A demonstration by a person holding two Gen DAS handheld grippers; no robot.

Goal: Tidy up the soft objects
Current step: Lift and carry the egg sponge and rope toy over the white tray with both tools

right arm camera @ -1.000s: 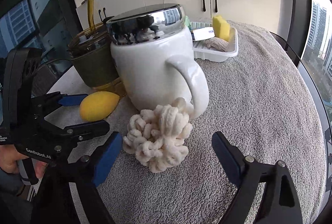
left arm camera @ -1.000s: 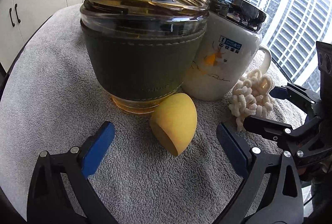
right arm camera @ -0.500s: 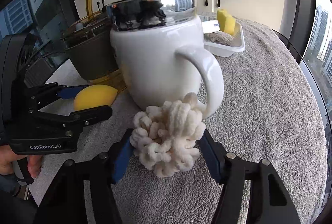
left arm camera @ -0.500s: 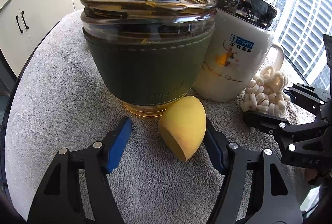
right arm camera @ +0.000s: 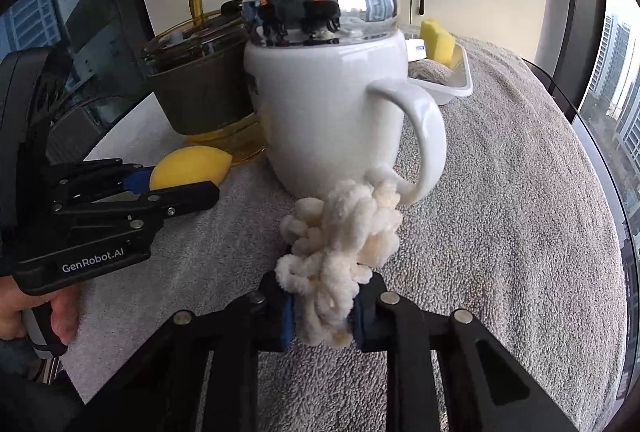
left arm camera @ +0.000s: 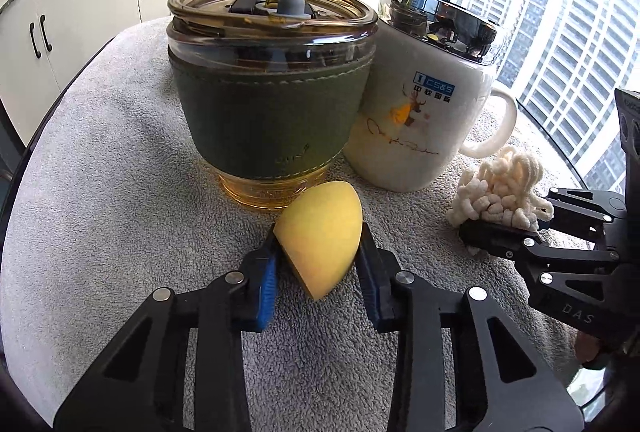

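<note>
A yellow egg-shaped sponge (left arm camera: 320,232) lies on the grey towel in front of the amber cup. My left gripper (left arm camera: 318,268) is shut on the sponge, one blue pad on each side; it also shows in the right wrist view (right arm camera: 176,184), with the sponge (right arm camera: 188,166) between its fingers. A cream knotted yarn ball (right arm camera: 340,240) sits by the white mug's handle. My right gripper (right arm camera: 322,312) is shut on the yarn ball's lower part. The yarn ball also shows in the left wrist view (left arm camera: 500,192), held by the right gripper (left arm camera: 504,228).
An amber glass cup with a green sleeve and straw (left arm camera: 272,92) and a lidded white mug (right arm camera: 320,104) stand close behind both grippers. A white tray (right arm camera: 452,84) at the back holds a yellow sponge block (right arm camera: 438,40) and other items. The grey towel (right arm camera: 520,212) covers the round table.
Both grippers moved forward and closed: the left one from wide open onto the yellow sponge, the right one onto the yarn ball.
</note>
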